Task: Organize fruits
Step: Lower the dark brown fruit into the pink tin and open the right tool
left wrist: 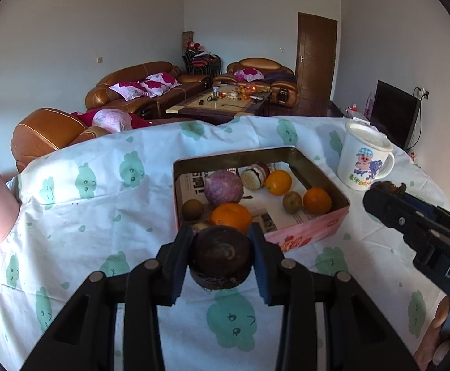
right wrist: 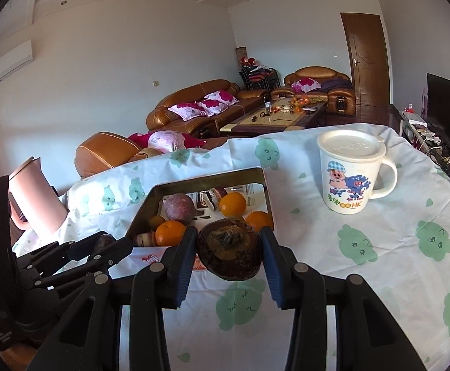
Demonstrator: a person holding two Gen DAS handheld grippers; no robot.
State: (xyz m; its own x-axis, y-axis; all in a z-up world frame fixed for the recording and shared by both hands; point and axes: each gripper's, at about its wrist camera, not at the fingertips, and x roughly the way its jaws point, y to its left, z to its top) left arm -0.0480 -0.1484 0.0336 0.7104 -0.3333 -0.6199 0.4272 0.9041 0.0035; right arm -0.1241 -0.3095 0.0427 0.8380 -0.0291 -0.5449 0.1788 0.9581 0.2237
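Note:
My left gripper (left wrist: 221, 258) is shut on a dark brown round fruit (left wrist: 220, 255), held just in front of the near edge of a pink rectangular tin box (left wrist: 305, 228). The box holds oranges (left wrist: 231, 216), a purple round fruit (left wrist: 223, 187), small brown fruits (left wrist: 292, 201) and a cut fruit (left wrist: 255, 176). My right gripper (right wrist: 228, 255) is shut on another dark brown fruit (right wrist: 228, 253), held near the box's near right corner (right wrist: 206, 185). The right gripper also shows in the left wrist view (left wrist: 385, 191), the left gripper in the right wrist view (right wrist: 107, 241).
A white lidded cartoon mug (right wrist: 348, 173) stands right of the box on the white cloth with green prints (left wrist: 101, 216). A pink container (right wrist: 36, 194) stands at the table's left edge. Sofas, a coffee table and a TV lie beyond.

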